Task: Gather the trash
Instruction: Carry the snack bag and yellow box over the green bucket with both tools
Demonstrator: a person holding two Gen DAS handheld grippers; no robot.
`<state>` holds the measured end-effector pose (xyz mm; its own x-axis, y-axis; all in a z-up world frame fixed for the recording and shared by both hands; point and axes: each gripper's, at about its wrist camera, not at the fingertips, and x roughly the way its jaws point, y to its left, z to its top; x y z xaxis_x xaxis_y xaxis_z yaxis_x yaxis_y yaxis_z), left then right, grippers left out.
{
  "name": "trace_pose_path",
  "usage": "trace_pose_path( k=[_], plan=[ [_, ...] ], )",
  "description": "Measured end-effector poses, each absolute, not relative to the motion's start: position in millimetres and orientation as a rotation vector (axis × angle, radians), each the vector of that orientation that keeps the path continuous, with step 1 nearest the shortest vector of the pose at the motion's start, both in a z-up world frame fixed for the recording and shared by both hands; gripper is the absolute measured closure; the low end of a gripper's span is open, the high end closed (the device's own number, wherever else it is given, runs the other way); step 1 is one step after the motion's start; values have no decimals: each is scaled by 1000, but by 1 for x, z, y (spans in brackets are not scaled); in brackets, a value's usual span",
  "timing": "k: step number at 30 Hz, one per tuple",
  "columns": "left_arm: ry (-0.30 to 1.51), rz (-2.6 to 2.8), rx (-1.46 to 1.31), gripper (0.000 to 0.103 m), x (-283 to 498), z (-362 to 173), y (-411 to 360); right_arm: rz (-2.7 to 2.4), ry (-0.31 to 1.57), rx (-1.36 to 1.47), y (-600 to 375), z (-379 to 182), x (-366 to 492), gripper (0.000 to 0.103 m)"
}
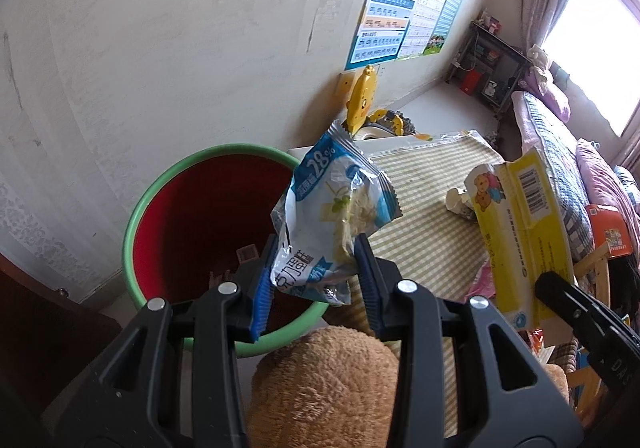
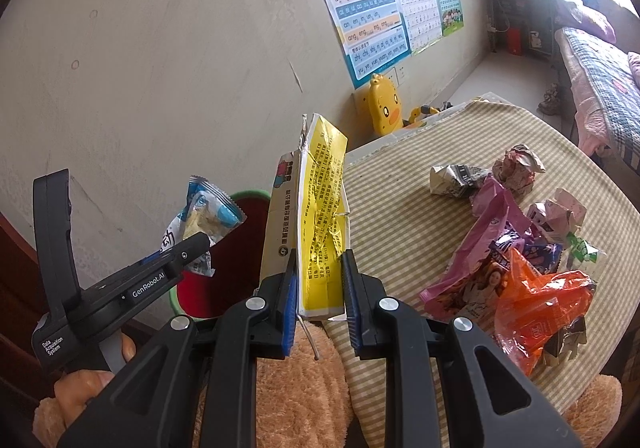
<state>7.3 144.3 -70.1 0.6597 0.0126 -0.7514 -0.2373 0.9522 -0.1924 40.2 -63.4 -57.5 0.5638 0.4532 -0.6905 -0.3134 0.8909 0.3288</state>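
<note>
My left gripper point(image 1: 316, 272) is shut on a blue and white snack wrapper point(image 1: 336, 203) and holds it upright at the right rim of a red bin with a green rim point(image 1: 168, 183). The wrapper also shows in the right wrist view point(image 2: 208, 211), with the bin point(image 2: 240, 203) behind it. My right gripper point(image 2: 320, 284) is shut on a flattened yellow carton point(image 2: 320, 215) and holds it upright at the table's left edge. The carton also shows in the left wrist view point(image 1: 520, 232).
A checked tablecloth point(image 2: 400, 215) bears several pieces of trash: a pink wrapper point(image 2: 476, 248), an orange bag point(image 2: 540, 308) and crumpled paper point(image 2: 516, 163). A brown plush toy point(image 1: 328, 388) lies below the grippers. A yellow duck toy point(image 2: 384, 103) stands by the wall.
</note>
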Motion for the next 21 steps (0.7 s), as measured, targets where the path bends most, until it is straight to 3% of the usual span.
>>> trace_pose_path(
  k=[21],
  plan=[
    [865, 280, -302, 67, 5, -93, 200, 554, 932, 124, 0, -79, 67, 83]
  ],
)
